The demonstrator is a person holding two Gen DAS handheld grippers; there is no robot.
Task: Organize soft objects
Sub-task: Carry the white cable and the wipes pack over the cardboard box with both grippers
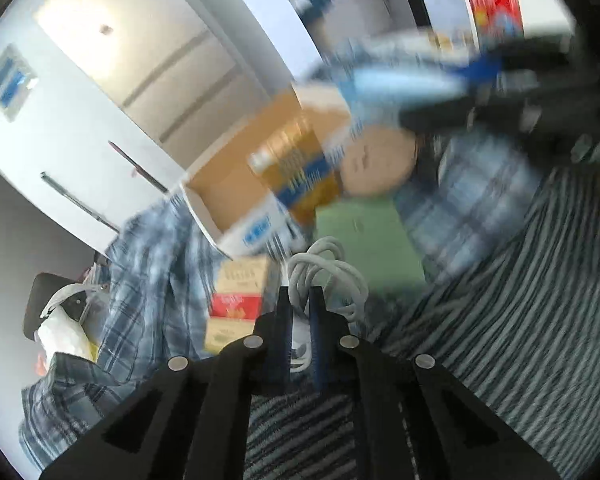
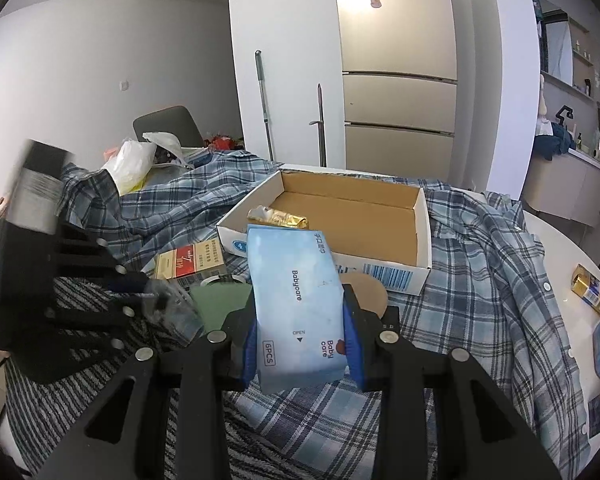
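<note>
Cluttered table draped in blue plaid cloth (image 2: 480,280), open white cardboard box (image 2: 420,236) at its middle.

Right gripper (image 2: 300,344) clamps a pale blue wipes pack (image 2: 296,304) just before the box's near wall; the box floor behind is mostly bare. Only the blurred left-wrist view shows the left gripper (image 1: 300,320), fingers narrow around a coiled white cable (image 1: 328,276).

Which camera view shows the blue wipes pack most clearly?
The right wrist view: the wipes pack fills the centre, sharp, label readable, clamped in the right gripper. In the left wrist view it is only a blurred pale-blue streak at upper right.
</note>
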